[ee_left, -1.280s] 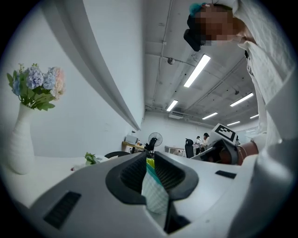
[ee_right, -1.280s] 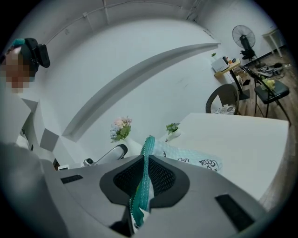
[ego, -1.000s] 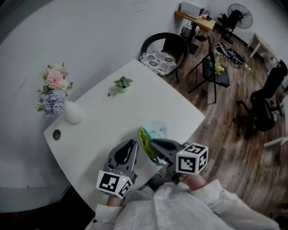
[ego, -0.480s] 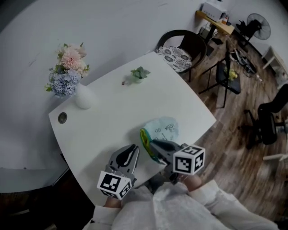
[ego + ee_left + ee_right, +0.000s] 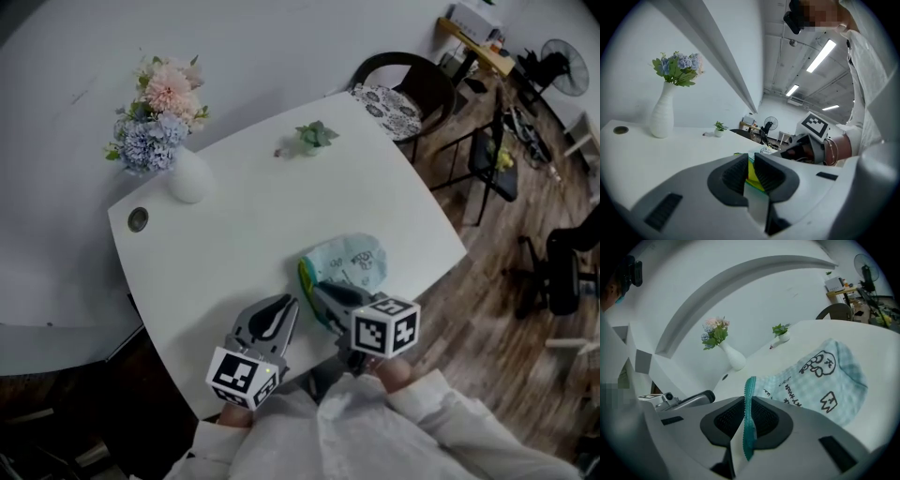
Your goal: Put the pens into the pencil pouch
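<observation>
Currently the right tool [image 5: 322, 292] is clamped on the green zipper rim of the pencil pouch [image 5: 354, 262], which lies on the white table [image 5: 225, 244] toward its near right edge. The left tool [image 5: 284, 307] is narrow, jaws drawn almost together, just left of the pouch's mouth.

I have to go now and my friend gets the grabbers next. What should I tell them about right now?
Right gripper: fingers shut on the teal zipper edge of the pencil pouch, holding it up; the rest lies on the white table.
Left gripper: fingers together, nothing seems gripped, just beside the pouch's opening.
Done: pouch opening held. No pens show in any view; the pouch's inside is hidden.
Left: find the pens, put them in.
</observation>
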